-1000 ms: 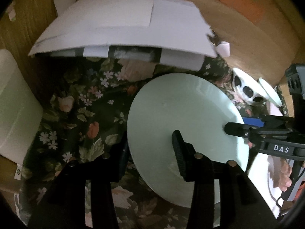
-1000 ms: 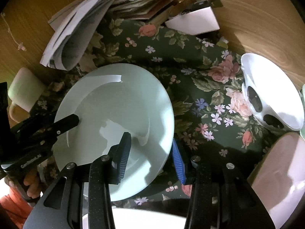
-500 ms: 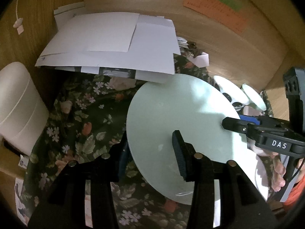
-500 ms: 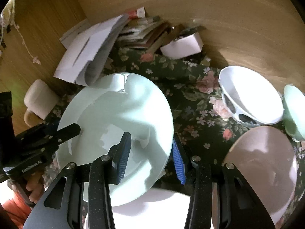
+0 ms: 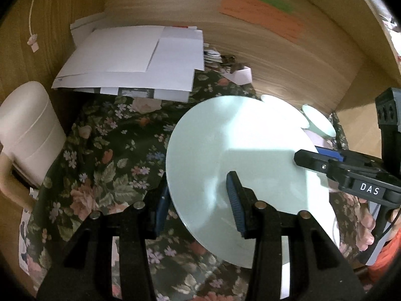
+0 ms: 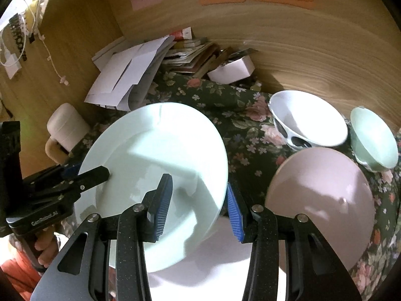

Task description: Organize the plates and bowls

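Note:
A pale green plate [image 5: 240, 165] [image 6: 160, 170] is held in the air between both grippers, above the floral cloth. My left gripper [image 5: 198, 200] straddles its left rim with one finger above and one below. My right gripper [image 6: 200, 200] straddles its right rim the same way. Each gripper shows in the other's view, the left one [image 6: 82, 175] and the right one [image 5: 320, 160]. A white plate [image 6: 225, 263] lies under the held plate. A pink plate [image 6: 323, 200], a white bowl with dark spots [image 6: 308, 120] and a pale green bowl [image 6: 373, 138] sit to the right.
A floral cloth [image 5: 107, 155] covers the table inside a wooden nook. A pile of papers [image 5: 135, 57] and a small white box [image 6: 233, 70] lie at the back. A cream mug [image 5: 27, 125] stands at the left. Coloured notes [image 5: 260, 12] hang on the back wall.
Both grippers have lifted the pale green plate higher off the cloth. The views now take in more of the back wall, the bowls and the pink plate.

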`<state>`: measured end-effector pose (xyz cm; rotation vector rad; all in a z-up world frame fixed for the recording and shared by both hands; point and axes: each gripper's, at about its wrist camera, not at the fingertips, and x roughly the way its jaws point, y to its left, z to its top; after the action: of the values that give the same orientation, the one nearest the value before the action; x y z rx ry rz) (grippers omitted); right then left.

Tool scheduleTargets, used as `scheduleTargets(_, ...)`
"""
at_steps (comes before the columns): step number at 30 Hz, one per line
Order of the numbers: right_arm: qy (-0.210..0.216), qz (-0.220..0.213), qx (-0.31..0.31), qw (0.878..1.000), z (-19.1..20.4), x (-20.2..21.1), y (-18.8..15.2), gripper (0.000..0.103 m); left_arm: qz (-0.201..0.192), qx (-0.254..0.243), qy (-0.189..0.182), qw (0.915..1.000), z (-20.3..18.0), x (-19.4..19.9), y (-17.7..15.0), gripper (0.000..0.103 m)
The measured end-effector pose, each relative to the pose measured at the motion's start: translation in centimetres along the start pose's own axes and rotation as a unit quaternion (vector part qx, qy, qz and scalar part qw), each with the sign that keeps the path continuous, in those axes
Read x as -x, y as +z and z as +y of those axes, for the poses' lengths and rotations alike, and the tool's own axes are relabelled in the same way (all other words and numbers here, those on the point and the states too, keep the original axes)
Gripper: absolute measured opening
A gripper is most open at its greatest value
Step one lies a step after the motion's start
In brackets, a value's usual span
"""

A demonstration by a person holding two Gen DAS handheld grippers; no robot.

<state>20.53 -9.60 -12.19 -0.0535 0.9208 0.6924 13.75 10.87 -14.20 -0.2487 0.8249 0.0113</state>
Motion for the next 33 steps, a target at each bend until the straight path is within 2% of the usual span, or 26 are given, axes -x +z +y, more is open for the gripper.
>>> scheduleTargets(10, -0.010, -0.007, -0.014, 1.000, -0.9, 2.3, -2.9, 0.030, 0.001, -0.005, -0.013, 0.9999, -1.9, 1.5, -2.0, 0.043)
scheduleTargets(33, -0.030, -0.001, -0.074, 0.997, -3.2, 4.9, -9.9, 0.026, 0.021, -0.039, -0.044, 0.9981, -6.0, 2.8, -6.7, 0.043)
